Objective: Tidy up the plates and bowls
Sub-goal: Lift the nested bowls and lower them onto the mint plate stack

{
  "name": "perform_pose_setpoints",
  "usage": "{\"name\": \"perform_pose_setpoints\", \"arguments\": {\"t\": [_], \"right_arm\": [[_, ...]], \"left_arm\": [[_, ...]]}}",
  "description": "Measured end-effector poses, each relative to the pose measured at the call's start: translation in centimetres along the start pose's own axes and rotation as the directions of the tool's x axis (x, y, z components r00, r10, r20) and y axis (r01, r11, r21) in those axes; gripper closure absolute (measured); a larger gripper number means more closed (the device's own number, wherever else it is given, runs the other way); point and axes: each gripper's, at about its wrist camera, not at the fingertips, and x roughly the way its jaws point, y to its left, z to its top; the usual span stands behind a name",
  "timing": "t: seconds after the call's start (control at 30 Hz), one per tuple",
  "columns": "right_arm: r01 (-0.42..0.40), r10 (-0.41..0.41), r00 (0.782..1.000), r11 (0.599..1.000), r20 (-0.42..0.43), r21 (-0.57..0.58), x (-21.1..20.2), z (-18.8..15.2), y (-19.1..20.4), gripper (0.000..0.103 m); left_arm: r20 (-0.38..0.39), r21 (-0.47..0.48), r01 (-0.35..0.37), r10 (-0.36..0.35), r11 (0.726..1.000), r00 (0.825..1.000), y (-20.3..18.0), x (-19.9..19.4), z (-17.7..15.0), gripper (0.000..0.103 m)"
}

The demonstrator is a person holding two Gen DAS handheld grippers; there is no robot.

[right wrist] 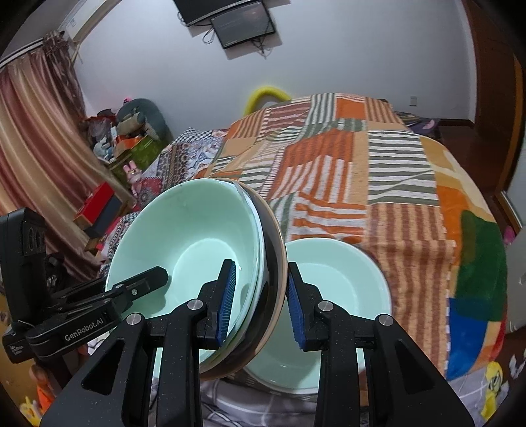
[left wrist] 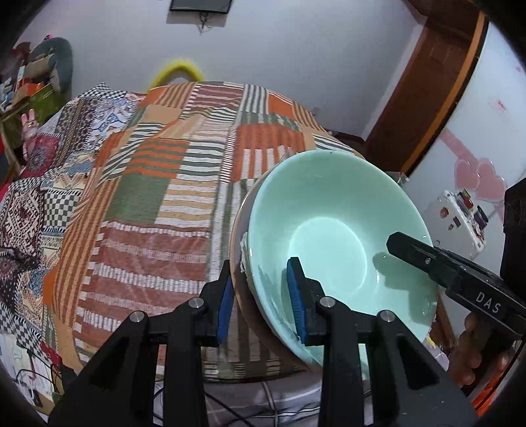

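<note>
A glossy mint-green ceramic bowl (left wrist: 335, 230) is nested inside a dark brown bowl with a pale tan rim (right wrist: 274, 262), and the pair is tilted steeply and held in the air above the near edge of a bed. Thin white material shows between the two rims. A second mint-green ceramic bowl (right wrist: 342, 295) lies lower, on the near edge of the bed, just behind the tilted stack.

The left gripper (left wrist: 261, 300) has its blue-padded fingers (left wrist: 296, 295) narrowly parted and clamped over the stack's rim, one pad inside the green bowl and the other against the brown outer wall. The right gripper (right wrist: 259, 303) grips the opposite rim the same way, one blue pad inside, one outside. A hand (left wrist: 473, 348) shows below the right gripper's handle.

The bed is covered by a patchwork blanket of orange, green and cream stripes (right wrist: 378, 184). Beyond it stand a white wall (right wrist: 164, 65), a wall-mounted dark screen (right wrist: 243, 28), striped pink-brown curtains (right wrist: 36, 138) and a pile of clutter and soft toys (right wrist: 131, 131) in the corner.
</note>
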Motion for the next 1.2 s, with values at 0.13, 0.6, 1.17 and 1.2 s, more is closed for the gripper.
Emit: {"name": "perform_pose_setpoints", "arguments": {"t": [0.13, 0.6, 1.17, 1.2], "right_arm": [[0.014, -0.014, 1.0, 1.0, 0.004, 0.02, -0.6, -0.2, -1.2, 0.075], [0.057, -0.056, 0.998, 0.996, -0.018, 0.074, -0.9, -0.9, -4.0, 0.075], [0.074, -0.061, 0.992, 0.989, -0.108, 0.124, 1.2, -2.2, -5.7, 0.075], [0.075, -0.061, 0.992, 0.989, -0.111, 0.126, 1.3, -2.3, -5.7, 0.075]], "left_arm": [[-0.016, 0.016, 0.014, -0.013, 1.0, 1.0, -1.2, 0.9, 0.2, 0.072], [-0.08, 0.046, 0.034, -0.03, 0.998, 0.996, -3.6, 4.1, 0.1, 0.072], [-0.167, 0.022, 0.038, -0.034, 0.999, 0.985, -2.8, 8.0, -0.4, 0.072], [-0.17, 0.02, 0.039, -0.035, 0.999, 0.985, -2.7, 8.1, -0.4, 0.072]]}}
